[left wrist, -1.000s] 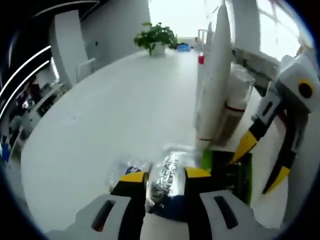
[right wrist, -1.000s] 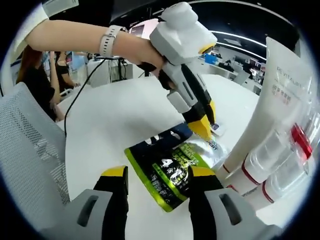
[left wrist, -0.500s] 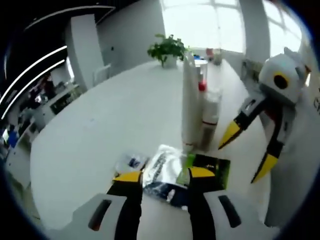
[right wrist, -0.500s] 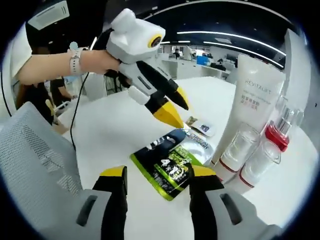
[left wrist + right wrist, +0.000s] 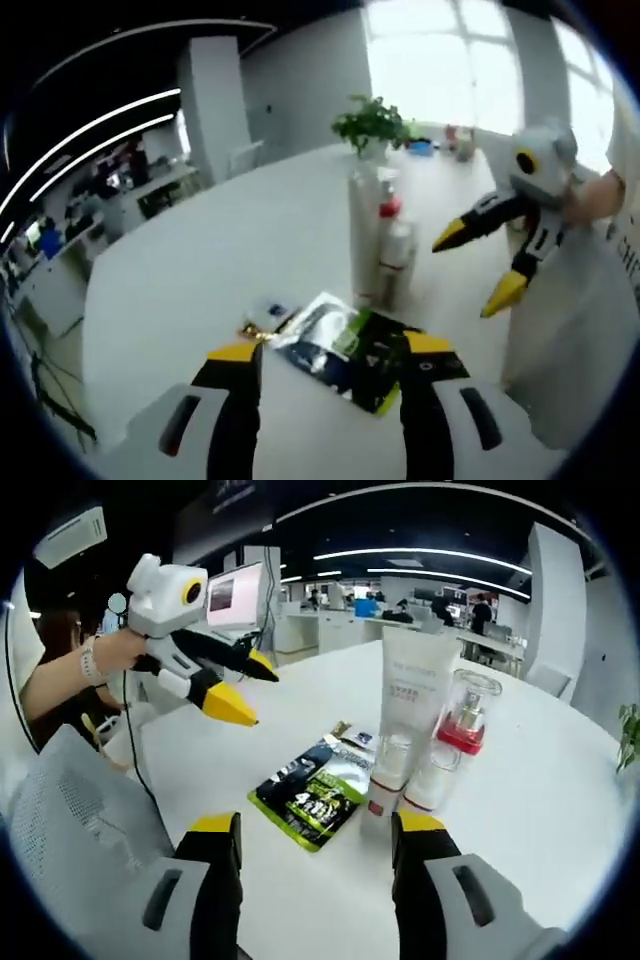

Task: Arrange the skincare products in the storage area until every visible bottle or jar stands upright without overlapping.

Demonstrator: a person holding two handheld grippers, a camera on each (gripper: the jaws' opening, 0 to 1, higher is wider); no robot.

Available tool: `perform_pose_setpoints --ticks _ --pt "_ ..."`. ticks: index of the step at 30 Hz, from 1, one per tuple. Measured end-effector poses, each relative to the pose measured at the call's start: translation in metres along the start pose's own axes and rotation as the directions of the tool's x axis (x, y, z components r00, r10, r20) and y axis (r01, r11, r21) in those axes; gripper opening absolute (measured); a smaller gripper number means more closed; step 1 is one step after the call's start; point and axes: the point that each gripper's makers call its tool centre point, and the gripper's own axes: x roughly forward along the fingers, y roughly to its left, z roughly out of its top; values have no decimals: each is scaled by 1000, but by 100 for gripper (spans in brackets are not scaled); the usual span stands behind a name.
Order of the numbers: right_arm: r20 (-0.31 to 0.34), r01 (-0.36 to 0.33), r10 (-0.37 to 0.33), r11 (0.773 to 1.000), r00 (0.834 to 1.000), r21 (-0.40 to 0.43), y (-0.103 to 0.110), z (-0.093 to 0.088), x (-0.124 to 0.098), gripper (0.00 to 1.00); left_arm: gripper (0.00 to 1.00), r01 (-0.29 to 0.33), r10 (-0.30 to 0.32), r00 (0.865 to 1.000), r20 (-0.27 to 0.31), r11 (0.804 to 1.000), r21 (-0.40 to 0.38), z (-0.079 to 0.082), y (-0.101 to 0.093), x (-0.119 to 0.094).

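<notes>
Both grippers are being held above the white table, clear of the products. The left gripper is being carried with its jaws spread and nothing between them; it is also being seen from the right gripper view, lifted well above the surface. The right gripper is likewise gaping and holding nothing, and is being seen in the left gripper view in the air beside the bottles. A tall white tube is standing upright, with a red-capped bottle and two small clear bottles touching or just beside it; all appear upright, well in from the table's edges. Flat sachets are lying just beside this cluster: a green-and-black one is partly overlapping a silvery one, with a small packet near them. The step in hand is being judged as a pause for review between placements. If the sachets count as targets, the next move is being judged to call for one gripper coming down to slide the green sachet off the silver one without knocking the bottles.
</notes>
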Motion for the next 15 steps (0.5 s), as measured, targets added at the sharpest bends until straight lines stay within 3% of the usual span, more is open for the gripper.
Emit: perform_pose_setpoints --ticks 8,15 --pt "8 59 -59 998 998 30 -18 2 -17 71 64 -12 16 999 32 993 -117 4 -20 -21" --pt "3 78 -78 996 997 47 -22 -1 -25 79 70 -12 20 999 49 987 -163 -1 -16 -31"
